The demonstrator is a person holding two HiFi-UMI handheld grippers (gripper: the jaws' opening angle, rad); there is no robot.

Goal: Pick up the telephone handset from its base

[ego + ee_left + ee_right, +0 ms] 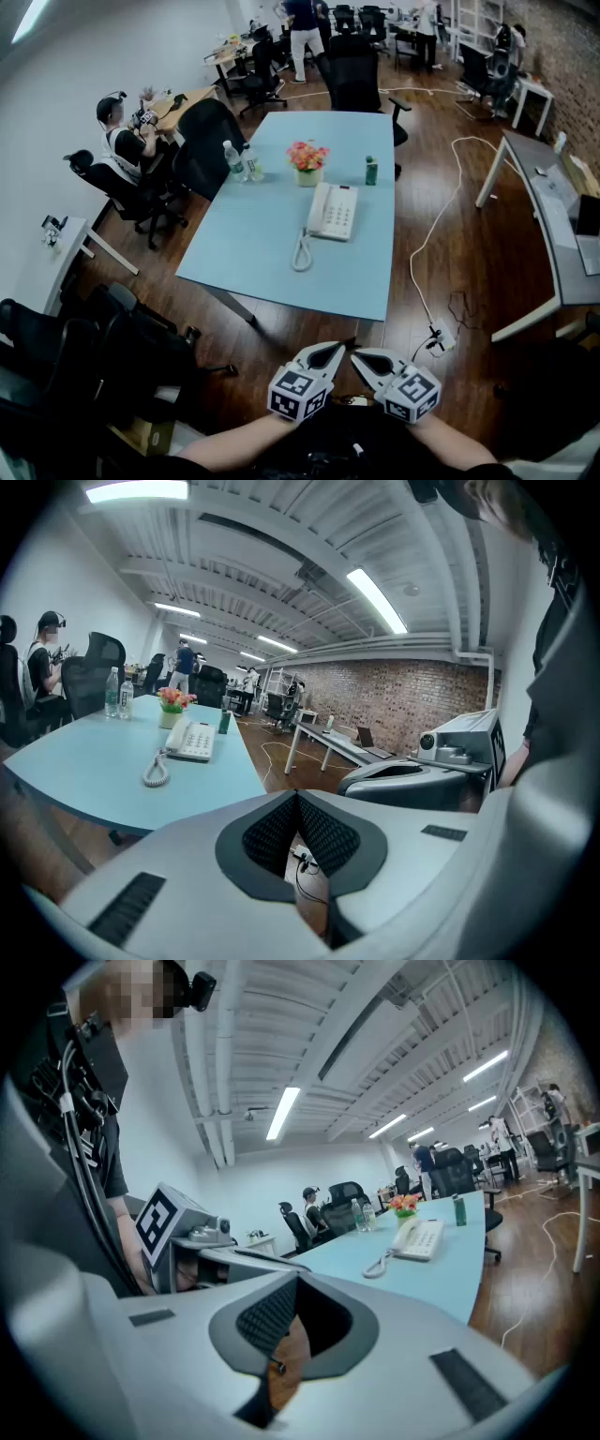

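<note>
The left gripper (339, 351) and the right gripper (364, 356), both closed on nothing, were far from the handset (316, 208), which lay on its base (341, 214) straight ahead, lengthwise away from them, slightly nearer the left one.

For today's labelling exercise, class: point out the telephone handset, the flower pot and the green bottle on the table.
telephone handset (317, 210), head view, middle of its grip.
flower pot (308, 176), head view, its front wall.
green bottle (371, 172), head view, middle of its body.

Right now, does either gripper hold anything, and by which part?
Nothing is held. The left gripper and right gripper are shut and empty; the handset lies on its base.
</note>
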